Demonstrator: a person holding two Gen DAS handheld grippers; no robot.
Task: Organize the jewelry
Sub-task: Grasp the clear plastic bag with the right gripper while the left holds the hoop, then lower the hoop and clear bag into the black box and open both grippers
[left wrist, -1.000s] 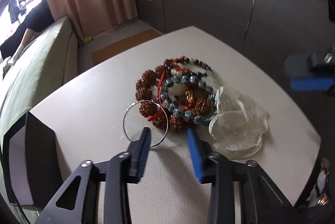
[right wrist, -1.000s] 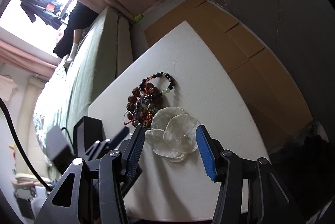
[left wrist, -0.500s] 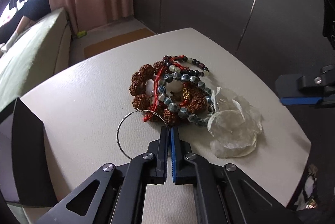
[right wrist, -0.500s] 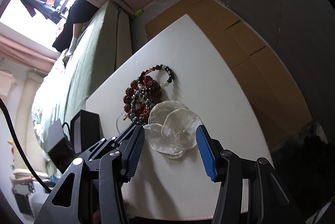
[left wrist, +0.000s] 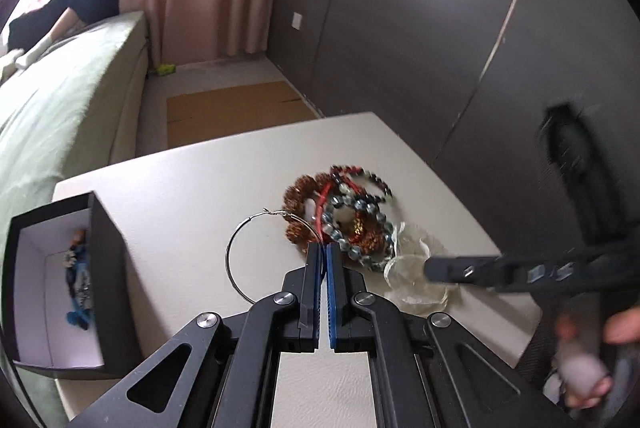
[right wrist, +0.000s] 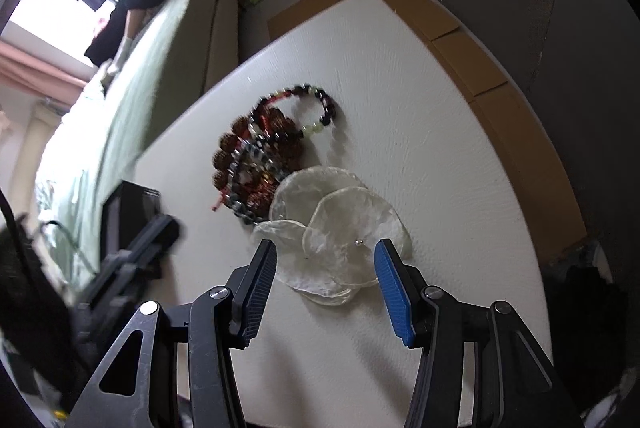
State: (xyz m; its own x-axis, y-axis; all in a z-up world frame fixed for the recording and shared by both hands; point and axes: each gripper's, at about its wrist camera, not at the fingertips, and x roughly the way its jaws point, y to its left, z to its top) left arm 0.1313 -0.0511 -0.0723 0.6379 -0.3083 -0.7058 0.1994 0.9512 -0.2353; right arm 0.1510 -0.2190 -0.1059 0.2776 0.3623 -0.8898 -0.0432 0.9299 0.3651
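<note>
My left gripper [left wrist: 323, 248] is shut on a thin silver hoop earring [left wrist: 230, 252] and holds it lifted above the white table [left wrist: 180, 187]. A heap of bead bracelets [left wrist: 344, 211] lies just beyond it, also in the right wrist view [right wrist: 264, 155]. Translucent shell-disc earrings [right wrist: 340, 228] lie next to the heap. My right gripper [right wrist: 326, 260] is open, its fingers either side of the shell discs, close above them. It shows blurred at the right of the left wrist view [left wrist: 500, 270]. An open black box [left wrist: 60, 280] with white lining holds blue jewelry [left wrist: 78, 280].
The box stands at the table's left front corner, and shows in the right wrist view [right wrist: 128, 211]. A green sofa [left wrist: 60, 99] runs along the left. Cardboard sheets [left wrist: 236, 107] lie on the floor beyond the table. A dark wall [left wrist: 440, 27] is behind.
My left gripper closed on the hoop earring and has lifted it off the table, tilting up and left. My right gripper has moved down and closer over the shell discs.
</note>
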